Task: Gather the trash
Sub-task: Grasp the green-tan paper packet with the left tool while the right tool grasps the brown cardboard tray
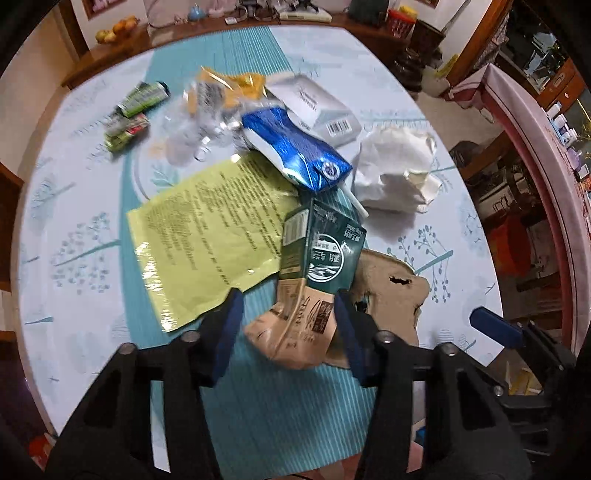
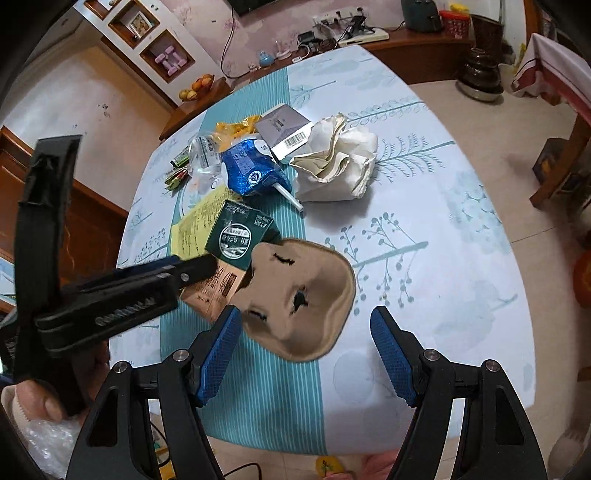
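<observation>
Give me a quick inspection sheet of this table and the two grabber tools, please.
Surface: round table in a pale leaf-print cloth with a teal striped runner.
Job's things: green-and-tan crushed drink carton; blue foil carton with straw; yellow printed plastic bag; brown moulded pulp tray; crumpled white paper; grey barcoded box; small green wrappers.
Clutter: nothing seen.
Grippers: left gripper straddles the drink carton, contact unclear; right gripper open at the tray.
Cables: on the far sideboard.
Surroundings: fruit bowl, wall shelves.

The table [image 2: 424, 295] is bare from 1 to 5 o'clock; trash pile [image 2: 258, 173] blocks 11 o'clock.
</observation>
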Demonstrator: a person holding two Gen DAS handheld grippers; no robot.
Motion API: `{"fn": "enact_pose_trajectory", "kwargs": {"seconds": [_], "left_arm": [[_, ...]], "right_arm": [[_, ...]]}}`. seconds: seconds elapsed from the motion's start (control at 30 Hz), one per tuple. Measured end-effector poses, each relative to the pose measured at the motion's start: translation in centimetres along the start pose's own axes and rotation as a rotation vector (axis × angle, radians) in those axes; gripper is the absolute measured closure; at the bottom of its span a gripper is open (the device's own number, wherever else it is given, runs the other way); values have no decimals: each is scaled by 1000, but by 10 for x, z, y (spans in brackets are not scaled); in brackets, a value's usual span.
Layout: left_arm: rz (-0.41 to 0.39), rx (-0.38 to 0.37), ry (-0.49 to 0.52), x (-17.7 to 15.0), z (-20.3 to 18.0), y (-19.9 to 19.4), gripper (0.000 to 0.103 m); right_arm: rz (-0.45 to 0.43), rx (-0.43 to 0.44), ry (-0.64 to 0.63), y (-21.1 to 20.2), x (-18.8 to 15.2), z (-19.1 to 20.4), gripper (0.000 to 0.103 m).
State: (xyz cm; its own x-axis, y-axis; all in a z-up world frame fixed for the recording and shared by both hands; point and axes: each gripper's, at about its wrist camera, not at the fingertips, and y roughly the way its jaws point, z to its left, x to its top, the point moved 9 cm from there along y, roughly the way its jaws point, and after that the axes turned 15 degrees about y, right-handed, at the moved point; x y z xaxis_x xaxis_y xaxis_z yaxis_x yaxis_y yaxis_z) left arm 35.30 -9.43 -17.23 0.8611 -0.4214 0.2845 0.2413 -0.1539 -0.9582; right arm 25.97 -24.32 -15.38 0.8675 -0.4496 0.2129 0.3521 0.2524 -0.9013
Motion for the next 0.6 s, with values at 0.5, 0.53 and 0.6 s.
{"fn": "enact_pose_trajectory", "kwargs": {"seconds": [0.5, 0.53, 0.6], "left_arm": [[20, -56, -81, -24, 12, 17, 78], [21, -56, -86, -29, 15, 14, 78], [24, -57, -100, -38, 19, 12, 80]], "right_arm": [[75, -17, 3, 36, 4, 15, 22], [73, -19, 2, 38, 4, 17, 22], [64, -22, -3, 42, 5, 22, 22]]}}
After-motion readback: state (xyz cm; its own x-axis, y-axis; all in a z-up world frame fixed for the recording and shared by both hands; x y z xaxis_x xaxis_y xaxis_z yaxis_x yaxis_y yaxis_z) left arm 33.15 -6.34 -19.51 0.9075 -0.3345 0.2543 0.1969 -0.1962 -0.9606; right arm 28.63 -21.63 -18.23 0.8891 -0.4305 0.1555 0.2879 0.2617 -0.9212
